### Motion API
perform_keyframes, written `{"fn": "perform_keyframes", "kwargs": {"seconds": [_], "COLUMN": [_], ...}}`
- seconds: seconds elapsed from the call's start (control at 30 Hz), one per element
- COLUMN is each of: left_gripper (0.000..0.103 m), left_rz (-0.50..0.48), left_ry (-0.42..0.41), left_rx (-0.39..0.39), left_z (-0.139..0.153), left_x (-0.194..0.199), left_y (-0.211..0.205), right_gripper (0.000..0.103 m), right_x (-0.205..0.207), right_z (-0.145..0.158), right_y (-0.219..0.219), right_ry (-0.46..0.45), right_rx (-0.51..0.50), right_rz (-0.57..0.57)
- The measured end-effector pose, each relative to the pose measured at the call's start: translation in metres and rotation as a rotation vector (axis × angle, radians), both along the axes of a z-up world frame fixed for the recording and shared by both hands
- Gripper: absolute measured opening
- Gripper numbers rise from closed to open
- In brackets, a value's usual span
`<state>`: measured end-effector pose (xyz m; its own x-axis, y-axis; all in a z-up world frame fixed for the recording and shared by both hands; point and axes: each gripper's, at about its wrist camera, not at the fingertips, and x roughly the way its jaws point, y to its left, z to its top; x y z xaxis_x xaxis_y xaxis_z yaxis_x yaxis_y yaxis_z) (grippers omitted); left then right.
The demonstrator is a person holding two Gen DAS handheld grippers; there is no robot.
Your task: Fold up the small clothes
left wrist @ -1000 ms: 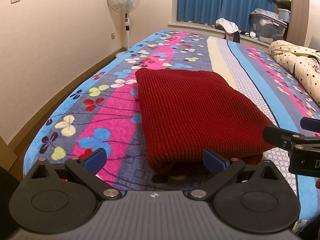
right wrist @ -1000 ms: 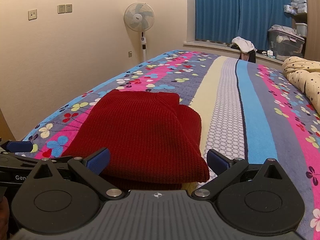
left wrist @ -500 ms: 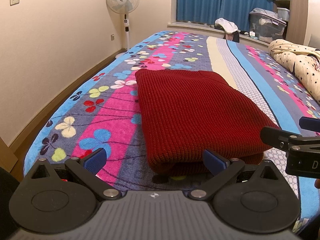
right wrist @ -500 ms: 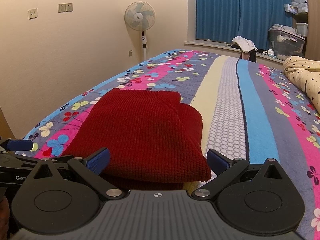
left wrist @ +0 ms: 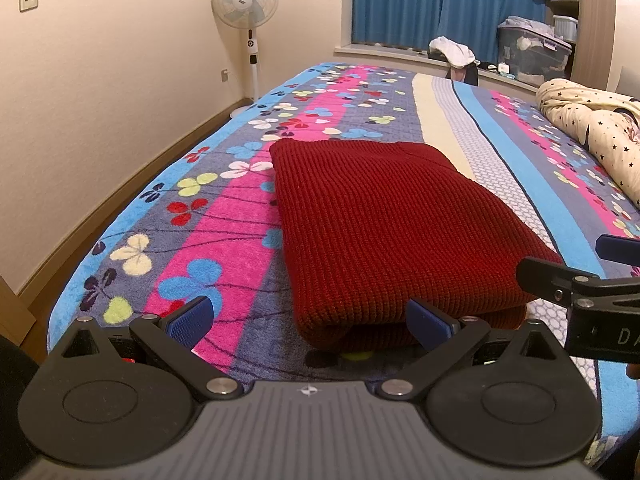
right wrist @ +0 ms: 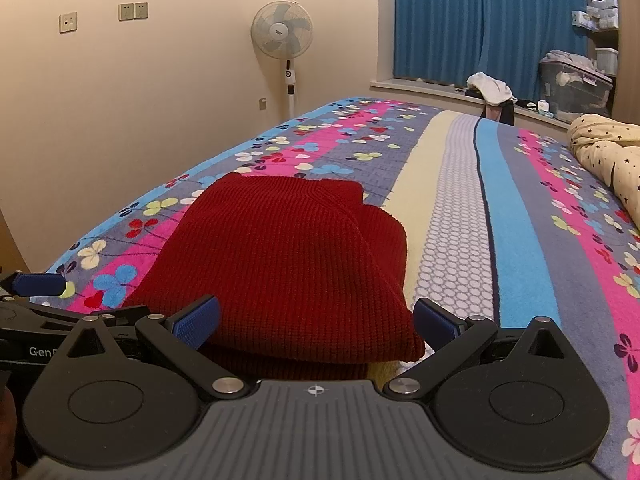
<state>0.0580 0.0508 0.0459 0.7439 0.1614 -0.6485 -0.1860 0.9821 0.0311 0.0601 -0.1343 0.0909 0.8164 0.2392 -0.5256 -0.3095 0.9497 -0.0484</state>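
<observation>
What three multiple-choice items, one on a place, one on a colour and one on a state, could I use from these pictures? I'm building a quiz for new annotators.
1. Where does the sweater lie?
A. on the bed
B. on the floor
C. on the window sill

2. What colour is the sweater?
A. blue
B. dark red
C. cream

3. How do the jaws of both grippers stand?
A. shut on the sweater
B. shut on nothing
C. open, holding nothing

Answers:
1 A, since the sweater rests folded on the flowered bed cover.
2 B, since its knit is dark red in both views.
3 C, since the left gripper and the right gripper each show blue pads wide apart, with the sweater's near edge between them, ungripped.
</observation>
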Motion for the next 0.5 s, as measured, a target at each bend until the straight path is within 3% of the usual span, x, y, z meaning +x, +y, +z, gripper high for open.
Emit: {"fn": "perform_keyframes", "kwargs": {"seconds": [0.5], "left_gripper": [0.102], "left_rz": [-0.008], "left_ry": [-0.012], "left_rx": [0.003], "left_z": [0.0022], "left_x": [0.0001], "left_y": [0.0015], "right_gripper": [0.102], "right_x": [-0.001], "right_z": [0.002], "right_y": [-0.0006], "right_ry": [-0.01], "right_rx": [-0.01], "right_rz": [0.013]}}
